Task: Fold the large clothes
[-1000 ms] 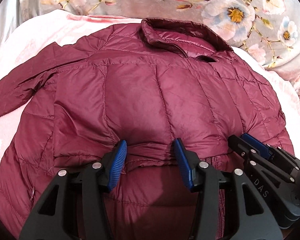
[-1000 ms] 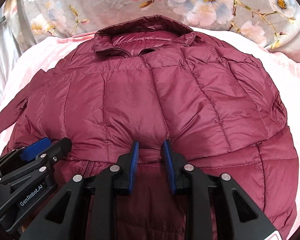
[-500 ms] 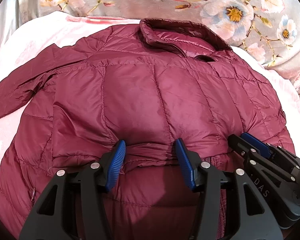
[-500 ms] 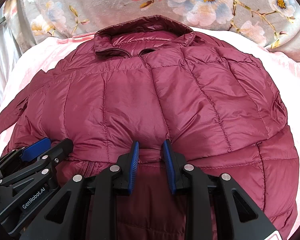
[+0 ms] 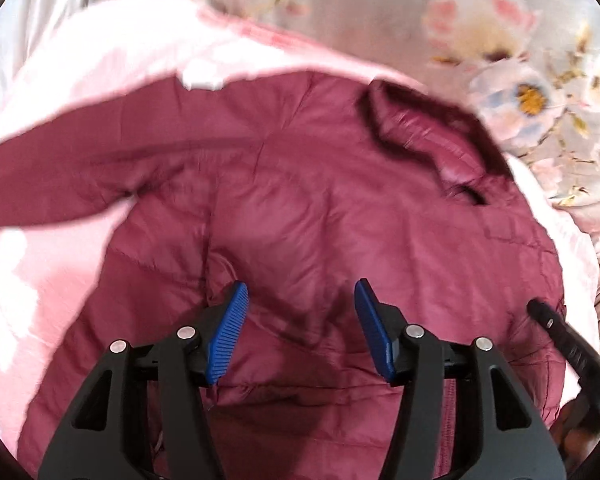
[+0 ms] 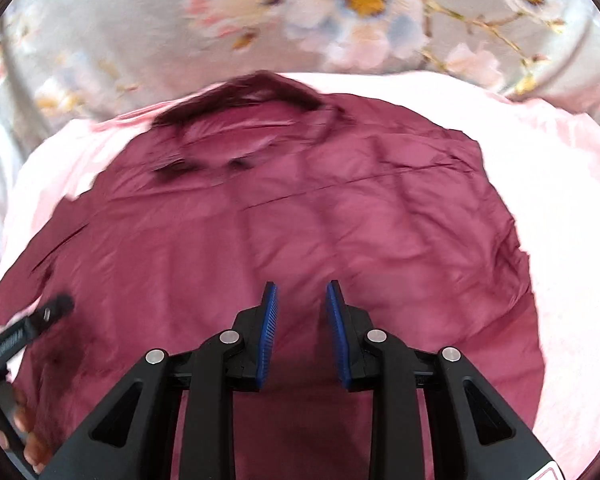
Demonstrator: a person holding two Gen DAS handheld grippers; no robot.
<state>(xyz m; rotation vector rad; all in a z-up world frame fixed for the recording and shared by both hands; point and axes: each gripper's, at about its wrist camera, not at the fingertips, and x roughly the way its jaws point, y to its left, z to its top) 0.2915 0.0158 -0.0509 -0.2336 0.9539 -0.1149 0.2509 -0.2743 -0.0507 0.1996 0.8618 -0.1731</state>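
Observation:
A maroon quilted puffer jacket [image 5: 308, 208] lies on a pink blanket [image 5: 48, 264], collar [image 5: 420, 128] at the far side. It also fills the right wrist view [image 6: 292, 232], where its collar [image 6: 252, 96] is at the far edge. My left gripper [image 5: 300, 320] is open above the jacket's body, nothing between its blue pads. My right gripper [image 6: 300, 320] is open with a narrower gap, also above the jacket and empty. One sleeve [image 5: 60, 184] stretches out to the left. Both views are motion-blurred.
A grey floral bedcover [image 6: 340, 12] lies behind the blanket, also seen in the left wrist view [image 5: 520, 80]. The right gripper's finger [image 5: 556, 332] shows at the left view's right edge; the left gripper's finger [image 6: 32, 324] shows at the right view's left edge.
Both grippers have let go of the folded-up hem and lifted away. The right gripper's pads have opened a little. The left view has swung left; both views now blur.

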